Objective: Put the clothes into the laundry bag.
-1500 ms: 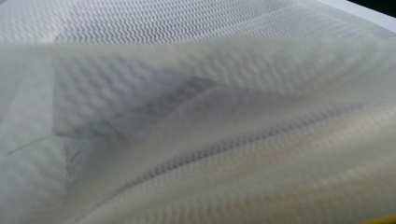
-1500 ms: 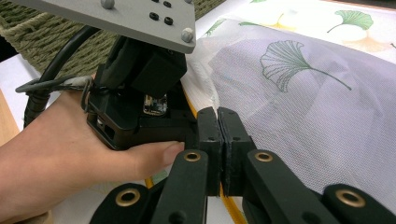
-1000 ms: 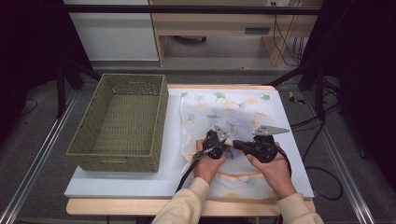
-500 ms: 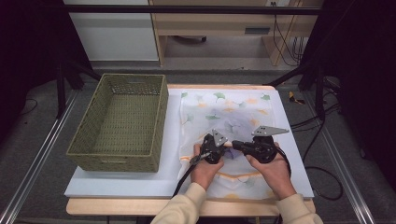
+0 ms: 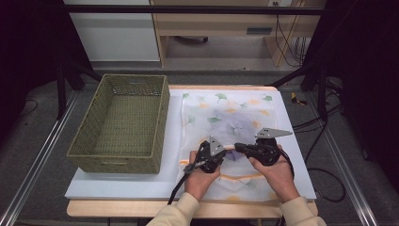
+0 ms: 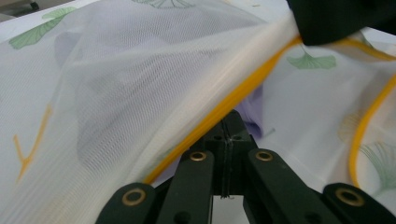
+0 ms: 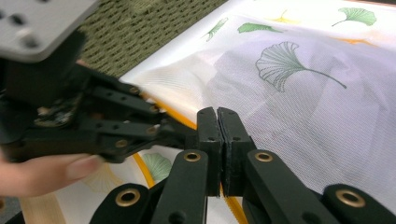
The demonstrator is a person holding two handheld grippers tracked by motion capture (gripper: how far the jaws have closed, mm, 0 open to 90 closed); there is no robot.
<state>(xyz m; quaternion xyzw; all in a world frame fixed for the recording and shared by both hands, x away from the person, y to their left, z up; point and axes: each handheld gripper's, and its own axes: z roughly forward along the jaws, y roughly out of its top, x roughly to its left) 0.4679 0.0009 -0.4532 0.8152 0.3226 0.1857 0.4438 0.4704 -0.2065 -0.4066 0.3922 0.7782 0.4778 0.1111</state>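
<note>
A white mesh bag (image 5: 226,110) printed with green and orange leaves lies flat on the table, and something pale purple (image 5: 238,125) shows through it. Its orange-trimmed edge (image 6: 243,93) is lifted near the middle. My left gripper (image 5: 227,149) is shut on that edge, its jaws pressed together on the trim (image 6: 229,128). My right gripper (image 5: 236,147) points left and is shut on the same edge (image 7: 218,119) right beside it. In the right gripper view the left gripper (image 7: 93,121) reaches in from the left. The two sets of tips almost touch.
An empty olive woven basket (image 5: 117,162) stands to the left of the bag on the white board (image 5: 141,188). Cables trail from both grippers toward the near edge. Dark floor and metal rails lie beyond the table's sides.
My left hand has drawn slightly toward the near left, carrying the bag's edge with it. The right hand has stayed put. Both grippers remain shut.
</note>
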